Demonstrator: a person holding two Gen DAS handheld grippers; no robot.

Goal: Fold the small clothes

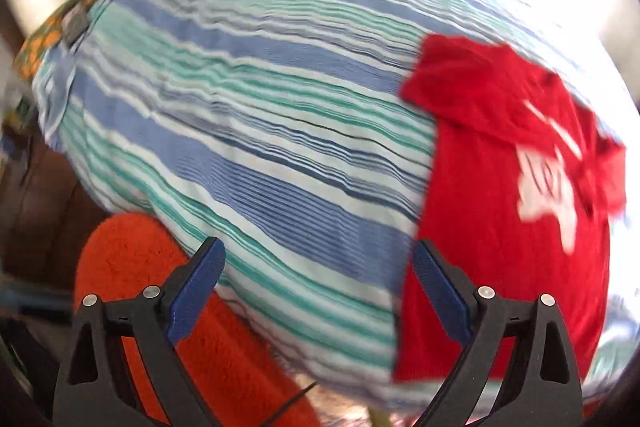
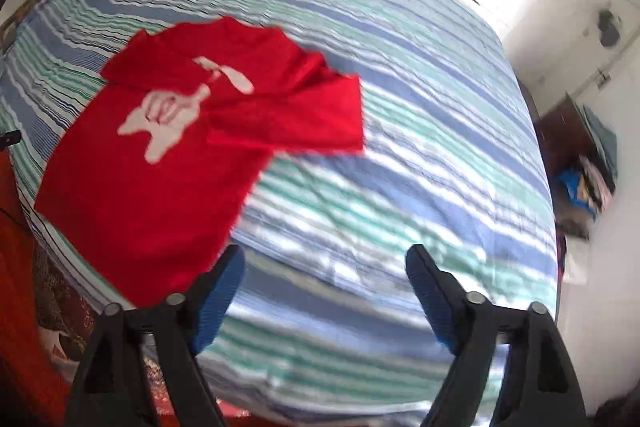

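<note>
A small red T-shirt (image 2: 160, 163) with a white print lies on the striped bed; one sleeve is folded in over its front. In the left wrist view the shirt (image 1: 500, 211) lies at the right. My left gripper (image 1: 318, 251) is open and empty above the bed's near edge, its right finger close to the shirt's hem edge. My right gripper (image 2: 326, 259) is open and empty above the sheet, to the right of the shirt's lower edge.
The bed has a blue, green and white striped sheet (image 2: 400, 147). An orange-red rug (image 1: 140, 267) lies on the floor by the bed. A dark cabinet with piled clothes (image 2: 580, 171) stands at the right by a white wall.
</note>
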